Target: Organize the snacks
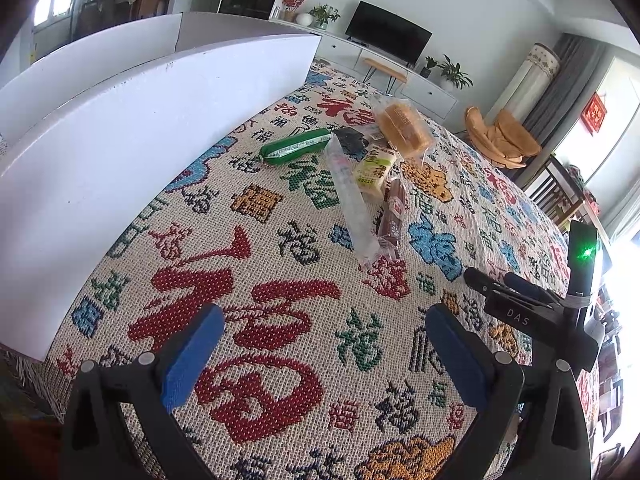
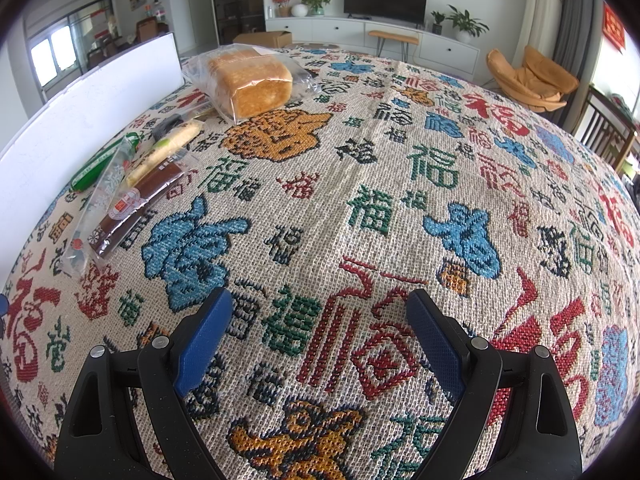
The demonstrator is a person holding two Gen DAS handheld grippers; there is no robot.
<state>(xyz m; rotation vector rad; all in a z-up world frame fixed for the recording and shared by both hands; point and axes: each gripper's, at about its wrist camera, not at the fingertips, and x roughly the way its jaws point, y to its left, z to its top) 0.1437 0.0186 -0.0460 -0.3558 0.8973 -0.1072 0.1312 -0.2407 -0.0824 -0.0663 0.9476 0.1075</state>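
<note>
A woven tablecloth (image 2: 360, 200) patterned with Chinese characters in red, green, blue, black and orange, the character 福 repeated across it, is seen covering the table. The left gripper (image 1: 324, 344), black with blue padded fingers, is held above the cloth with its fingers spread wide and nothing between them. The right gripper (image 2: 320, 332), of the same build, is likewise held wide apart and empty over the cloth. In the left wrist view, the letters "DAS" are read on the right gripper's black body.

The snacks are gathered near a white foam board (image 1: 120, 152) standing on edge: a loaf of sliced bread in a clear bag (image 2: 248, 80), a green sausage-shaped packet (image 1: 296, 146), a long clear plastic packet (image 1: 350, 200), a pale yellow-green wrapped cake (image 1: 376, 168) and a brown bar with a red round label (image 2: 136, 204), whose writing cannot be read.
</note>
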